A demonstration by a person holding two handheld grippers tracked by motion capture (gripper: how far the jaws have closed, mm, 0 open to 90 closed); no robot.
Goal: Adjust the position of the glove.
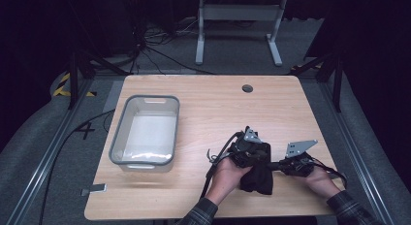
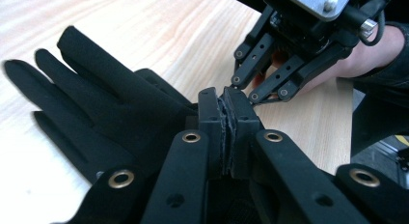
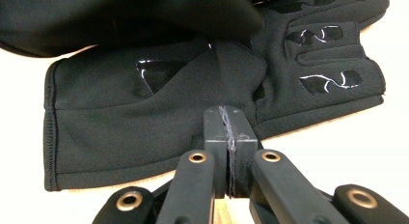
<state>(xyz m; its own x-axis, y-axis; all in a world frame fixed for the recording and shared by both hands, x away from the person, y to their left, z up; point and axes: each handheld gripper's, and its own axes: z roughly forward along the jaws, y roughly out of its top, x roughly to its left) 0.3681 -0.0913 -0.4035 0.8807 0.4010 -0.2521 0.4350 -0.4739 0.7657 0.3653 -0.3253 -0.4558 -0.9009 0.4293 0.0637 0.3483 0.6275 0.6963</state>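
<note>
So there's one black glove [image 1: 258, 174] lying near the table's [image 1: 208, 101] near right edge, and both grippers are pinching it: left gripper [image 2: 226, 132] is clamping one edge, right gripper [image 3: 226, 137] is biting the cuff side. One empty grey bin [image 1: 144, 130] is sitting off to the left.

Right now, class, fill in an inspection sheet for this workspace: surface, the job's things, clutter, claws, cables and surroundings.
Surface: wooden table, round hole near its far edge.
Job's things: black gloves bunched at the near edge, between both hands; printed palm facing the right claw's camera.
Clutter: grey-rimmed plastic bin on the left; whether it holds anything cannot be told.
Claws: left claw shut on glove fabric; right claw shut at the glove's edge.
Cables: black leads trail from the left claw; more on the floor.
Surroundings: dark room, grey floor, white table frame behind.
</note>
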